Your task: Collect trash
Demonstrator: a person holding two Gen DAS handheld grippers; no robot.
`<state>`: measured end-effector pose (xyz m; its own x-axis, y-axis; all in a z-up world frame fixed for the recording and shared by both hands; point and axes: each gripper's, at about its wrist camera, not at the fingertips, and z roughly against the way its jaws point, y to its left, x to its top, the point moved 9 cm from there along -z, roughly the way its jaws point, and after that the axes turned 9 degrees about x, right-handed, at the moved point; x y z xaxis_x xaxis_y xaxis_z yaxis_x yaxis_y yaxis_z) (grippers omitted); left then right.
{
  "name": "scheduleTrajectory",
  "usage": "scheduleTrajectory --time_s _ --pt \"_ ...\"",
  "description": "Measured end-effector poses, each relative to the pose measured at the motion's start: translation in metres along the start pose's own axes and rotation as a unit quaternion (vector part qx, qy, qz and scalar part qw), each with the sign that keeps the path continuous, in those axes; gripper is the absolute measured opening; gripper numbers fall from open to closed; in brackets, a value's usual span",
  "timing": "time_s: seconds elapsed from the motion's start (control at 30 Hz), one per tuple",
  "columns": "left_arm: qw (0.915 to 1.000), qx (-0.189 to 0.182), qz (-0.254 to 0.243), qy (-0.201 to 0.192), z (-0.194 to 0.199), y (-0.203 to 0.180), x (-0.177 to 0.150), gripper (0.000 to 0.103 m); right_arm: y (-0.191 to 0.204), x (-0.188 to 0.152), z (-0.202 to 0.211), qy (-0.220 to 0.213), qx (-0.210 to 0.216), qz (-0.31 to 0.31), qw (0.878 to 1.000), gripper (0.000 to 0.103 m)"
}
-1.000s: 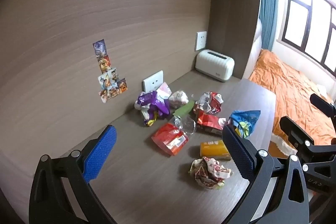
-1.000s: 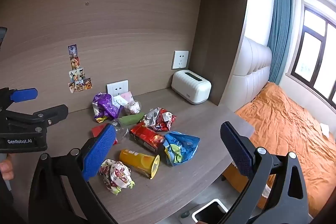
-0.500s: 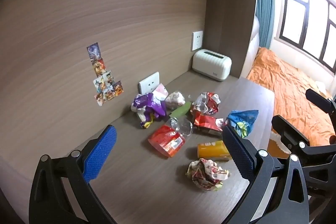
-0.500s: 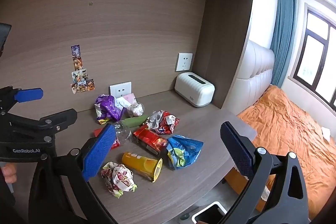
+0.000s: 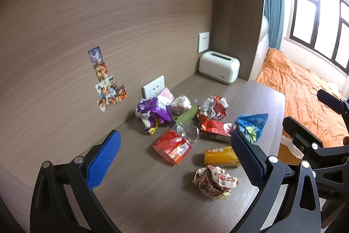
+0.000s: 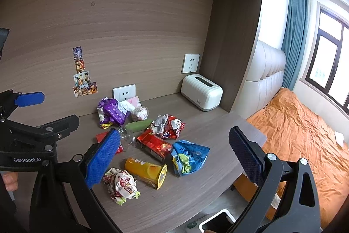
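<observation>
Several pieces of trash lie on the wooden desk (image 5: 135, 195): a crumpled paper wrapper (image 5: 214, 181) (image 6: 121, 185), a yellow tube can (image 5: 220, 155) (image 6: 146, 170), a blue bag (image 5: 250, 126) (image 6: 188, 156), red wrappers (image 5: 172, 146) (image 6: 156, 144), a purple bag (image 5: 151, 111) (image 6: 110, 111) and a green packet (image 6: 138, 125). My left gripper (image 5: 172, 163) is open and empty above the desk's near side. My right gripper (image 6: 174, 158) is open and empty, held above the desk's front edge.
A white toaster-shaped box (image 5: 219, 70) (image 6: 201, 92) stands at the back right corner. Wall sockets (image 6: 124, 92) and stickers (image 5: 106, 80) are on the back panel. An orange bed (image 6: 305, 141) is to the right. A white bin rim (image 6: 218, 222) shows below the desk edge.
Both grippers have drawn back and risen slightly, so the trash pile sits a little lower and smaller in view. Nothing on the desk has moved.
</observation>
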<state>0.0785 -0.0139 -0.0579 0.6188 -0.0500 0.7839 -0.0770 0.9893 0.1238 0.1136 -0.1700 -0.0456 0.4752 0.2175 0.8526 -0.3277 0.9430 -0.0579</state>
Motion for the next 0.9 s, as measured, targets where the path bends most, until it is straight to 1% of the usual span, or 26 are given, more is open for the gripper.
scheduleTrajectory --time_s 0.47,0.9 --pt "1.0 -0.001 0.002 0.004 -0.001 0.0 -0.003 0.098 -0.01 -0.004 -0.001 0.005 0.007 -0.023 1.0 0.099" --pt "1.0 -0.002 0.0 0.004 0.001 -0.004 -0.005 0.098 -0.012 -0.006 -0.004 0.008 0.013 -0.031 0.999 0.099"
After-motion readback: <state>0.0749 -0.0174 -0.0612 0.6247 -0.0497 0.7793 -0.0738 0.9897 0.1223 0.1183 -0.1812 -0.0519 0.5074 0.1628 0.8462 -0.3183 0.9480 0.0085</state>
